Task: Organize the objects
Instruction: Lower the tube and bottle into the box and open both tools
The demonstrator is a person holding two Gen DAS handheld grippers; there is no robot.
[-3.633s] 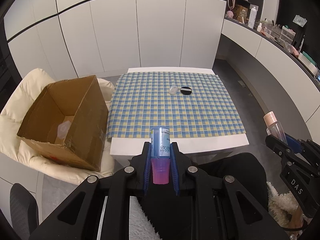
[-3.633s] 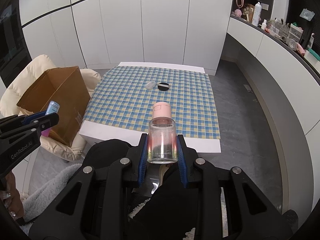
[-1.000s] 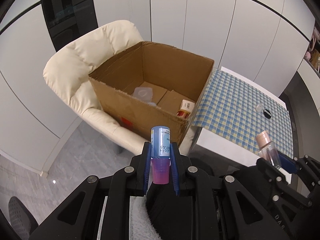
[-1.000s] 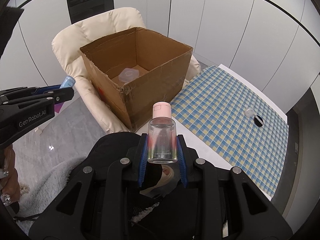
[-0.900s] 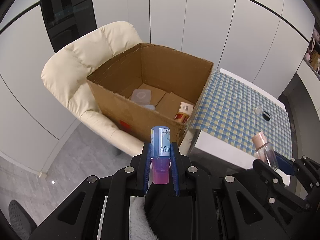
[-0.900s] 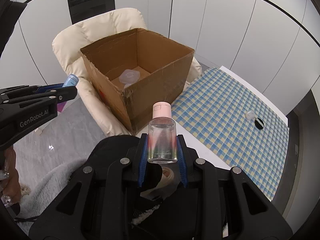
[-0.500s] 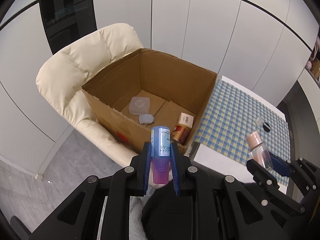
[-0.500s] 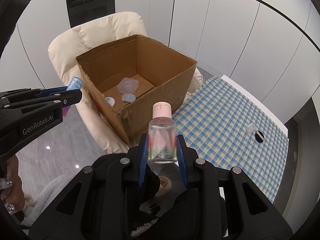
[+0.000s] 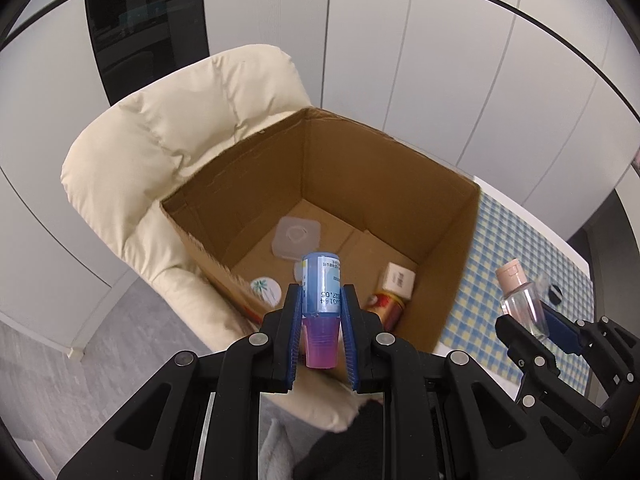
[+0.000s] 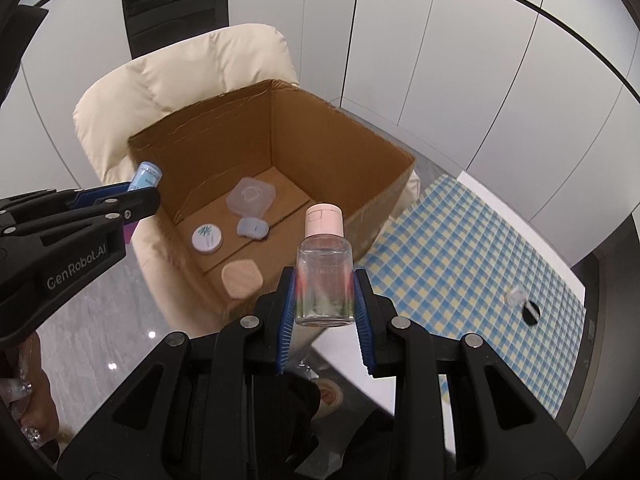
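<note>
- The left claw (image 9: 321,312) gripped a blue-labelled tube (image 9: 321,286) with a purple cap, held above the near rim of an open cardboard box (image 9: 400,184).
- The right claw (image 10: 324,300) clamped a clear bottle (image 10: 325,280) with a pink cap beside the box.
- The box sat on a cream armchair (image 9: 168,128), next to the checkered bench (image 10: 480,264).
- Small containers lay on the box floor.
</note>
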